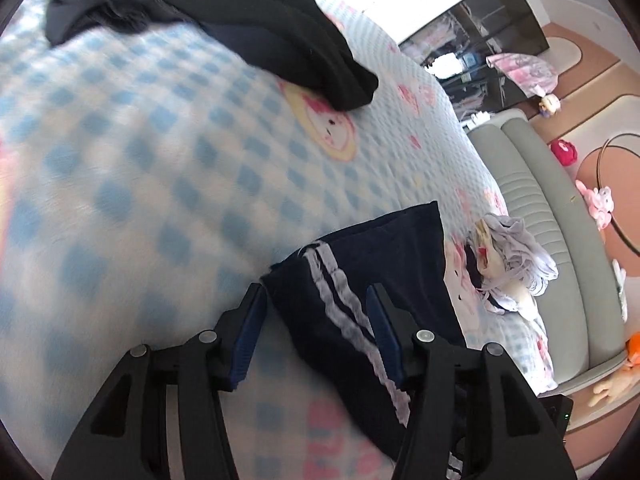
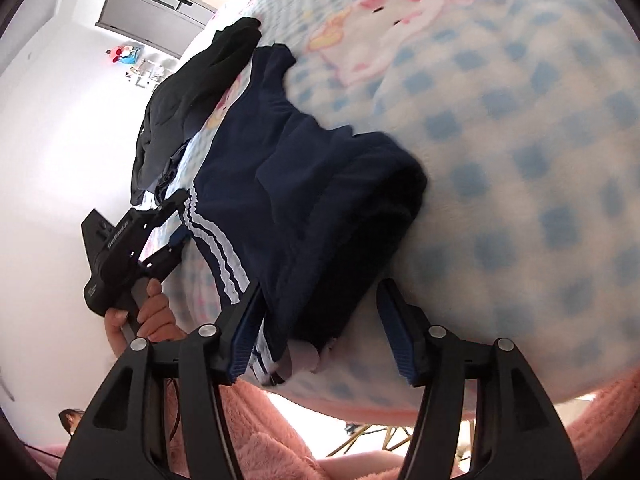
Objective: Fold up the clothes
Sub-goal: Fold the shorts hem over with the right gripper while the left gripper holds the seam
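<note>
Two fisheye views look along black two-finger grippers with blue pads, over a bed.

In the left wrist view, the left gripper (image 1: pixel 318 294) sits nearest the camera with its jaws spread wide. A dark navy fabric garment with two white side stripes (image 1: pixel 356 280) lies between and beneath the fingers, on a soft blue-and-white checked bedspread with pink cartoon prints (image 1: pixel 140 184); whether either pad touches the cloth cannot be told. Just beyond, to the right, a small crumpled pale lavender cloth (image 1: pixel 516 256) rests near the bed's edge, beside a grey-green padded bench (image 1: pixel 548 208). Farther off, at the top, a loose pile of black clothing (image 1: pixel 256 12) lies on the bedspread. (Much of this view is motion-blurred.)

In the right wrist view, the right gripper (image 2: pixel 320 300) is also spread open, its fingers either side of the garment's near end, which lies folded over on itself at the edge of the bedspread. A fluffy pink fabric (image 2: pixel 260 440) shows below the fingers. To the left, a hand (image 2: pixel 148 312) grips the handle of the other gripper, whose tips sit at the striped edge. Beyond it the black pile lies at the far end of the garment.
</note>
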Motion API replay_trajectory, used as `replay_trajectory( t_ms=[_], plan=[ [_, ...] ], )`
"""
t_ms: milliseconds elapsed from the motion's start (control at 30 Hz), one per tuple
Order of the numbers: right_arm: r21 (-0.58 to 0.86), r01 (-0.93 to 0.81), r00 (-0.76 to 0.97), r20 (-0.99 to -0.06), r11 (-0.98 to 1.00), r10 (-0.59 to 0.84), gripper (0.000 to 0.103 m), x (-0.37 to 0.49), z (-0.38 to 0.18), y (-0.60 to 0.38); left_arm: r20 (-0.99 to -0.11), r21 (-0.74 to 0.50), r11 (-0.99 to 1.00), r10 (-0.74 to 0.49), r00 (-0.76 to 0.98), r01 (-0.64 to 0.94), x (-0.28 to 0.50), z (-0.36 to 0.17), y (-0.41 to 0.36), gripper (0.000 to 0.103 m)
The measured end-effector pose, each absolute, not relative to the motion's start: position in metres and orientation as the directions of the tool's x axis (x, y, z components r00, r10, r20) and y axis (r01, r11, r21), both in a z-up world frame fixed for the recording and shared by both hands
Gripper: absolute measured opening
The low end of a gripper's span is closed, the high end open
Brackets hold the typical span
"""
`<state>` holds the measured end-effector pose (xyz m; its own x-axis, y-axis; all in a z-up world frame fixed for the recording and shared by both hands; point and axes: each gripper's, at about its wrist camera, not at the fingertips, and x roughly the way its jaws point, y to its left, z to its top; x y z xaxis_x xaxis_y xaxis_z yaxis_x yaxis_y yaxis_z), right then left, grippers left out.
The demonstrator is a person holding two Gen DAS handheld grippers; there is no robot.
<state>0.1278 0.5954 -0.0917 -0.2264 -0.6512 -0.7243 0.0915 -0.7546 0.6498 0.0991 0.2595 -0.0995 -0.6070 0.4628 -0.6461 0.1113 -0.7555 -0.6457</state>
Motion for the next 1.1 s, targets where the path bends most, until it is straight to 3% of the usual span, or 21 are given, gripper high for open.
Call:
replay_trajectory(
  t_ms=[33, 100, 133, 167, 233, 267, 333, 367, 400, 433, 533, 667, 800, 833, 867, 900, 967, 1100],
  plan=[
    [0.649, 0.099, -0.231, -0.723, -0.755, -0.652, 0.059, 0.126, -0.091, 0.593, -0.643, -0.648, -0.755, 0.469, -0.605, 0.103, 0.097, -0.099, 0.260, 0.051],
    [0.643, 0.115, -0.246, -0.720, -0.757, -0.649, 0.059, 0.123, -0.089, 0.590, -0.637, -0.652, -0.754, 0.482, -0.602, 0.085, 0.094, -0.099, 0.262, 0.037],
    [0.640, 0.124, -0.255, -0.718, -0.758, -0.648, 0.058, 0.123, -0.088, 0.586, -0.633, -0.653, -0.753, 0.488, -0.600, 0.077, 0.092, -0.099, 0.263, 0.035],
    [0.640, 0.130, -0.261, -0.715, -0.757, -0.649, 0.055, 0.122, -0.087, 0.584, -0.635, -0.651, -0.756, 0.494, -0.594, 0.068, 0.089, -0.099, 0.265, 0.035],
    [0.641, 0.142, -0.269, -0.708, -0.754, -0.653, 0.039, 0.120, -0.086, 0.582, -0.658, -0.645, -0.762, 0.515, -0.549, 0.057, 0.080, -0.104, 0.273, 0.038],
    [0.645, 0.153, -0.267, -0.703, -0.749, -0.660, 0.038, 0.120, -0.085, 0.581, -0.672, -0.638, -0.767, 0.514, -0.534, 0.065, 0.076, -0.108, 0.275, 0.039],
    [0.642, 0.166, -0.247, -0.708, -0.748, -0.662, 0.038, 0.119, -0.087, 0.577, -0.693, -0.616, -0.783, 0.488, -0.530, 0.083, 0.073, -0.112, 0.278, 0.031],
    [0.631, 0.169, -0.240, -0.719, -0.757, -0.652, 0.038, 0.117, -0.090, 0.575, -0.694, -0.604, -0.793, 0.473, -0.543, 0.082, 0.076, -0.107, 0.279, 0.017],
    [0.613, 0.170, -0.239, -0.734, -0.772, -0.636, 0.036, 0.116, -0.093, 0.574, -0.693, -0.592, -0.802, 0.457, -0.558, 0.079, 0.079, -0.100, 0.281, 0.014],
    [0.596, 0.170, -0.235, -0.748, -0.784, -0.620, 0.027, 0.115, -0.096, 0.573, -0.688, -0.587, -0.806, 0.448, -0.572, 0.074, 0.084, -0.092, 0.282, 0.013],
    [0.580, 0.209, -0.284, -0.735, -0.788, -0.616, 0.015, 0.116, -0.076, 0.577, -0.659, -0.576, -0.816, 0.429, -0.617, 0.047, 0.107, -0.060, 0.286, 0.011],
    [0.575, 0.257, -0.352, -0.693, -0.777, -0.629, 0.014, 0.117, -0.036, 0.588, -0.628, -0.569, -0.821, 0.406, -0.664, 0.036, 0.149, -0.028, 0.286, 0.011],
    [0.635, 0.241, -0.325, -0.659, -0.734, -0.678, 0.019, 0.115, -0.026, 0.606, -0.671, -0.556, -0.828, 0.393, -0.628, 0.076, 0.176, -0.046, 0.287, 0.017],
    [0.628, 0.230, -0.291, -0.685, -0.743, -0.668, 0.020, 0.113, -0.034, 0.605, -0.717, -0.526, -0.844, 0.370, -0.590, 0.109, 0.177, -0.060, 0.287, 0.021],
    [0.606, 0.213, -0.256, -0.722, -0.766, -0.642, 0.021, 0.112, -0.045, 0.602, -0.767, -0.490, -0.858, 0.342, -0.543, 0.153, 0.175, -0.072, 0.286, 0.035],
    [0.575, 0.194, -0.220, -0.764, -0.795, -0.606, 0.025, 0.111, -0.058, 0.599, -0.808, -0.460, -0.866, 0.319, -0.495, 0.194, 0.175, -0.084, 0.283, 0.038],
    [0.528, 0.164, -0.169, -0.817, -0.833, -0.551, 0.026, 0.115, -0.078, 0.599, -0.792, -0.497, -0.839, 0.336, -0.510, 0.219, 0.184, -0.088, 0.269, 0.038],
    [0.587, 0.117, -0.193, -0.778, -0.801, -0.598, 0.033, 0.121, -0.081, 0.618, -0.730, -0.526, -0.836, 0.348, -0.588, 0.158, 0.182, -0.066, 0.246, 0.053]
  ],
)
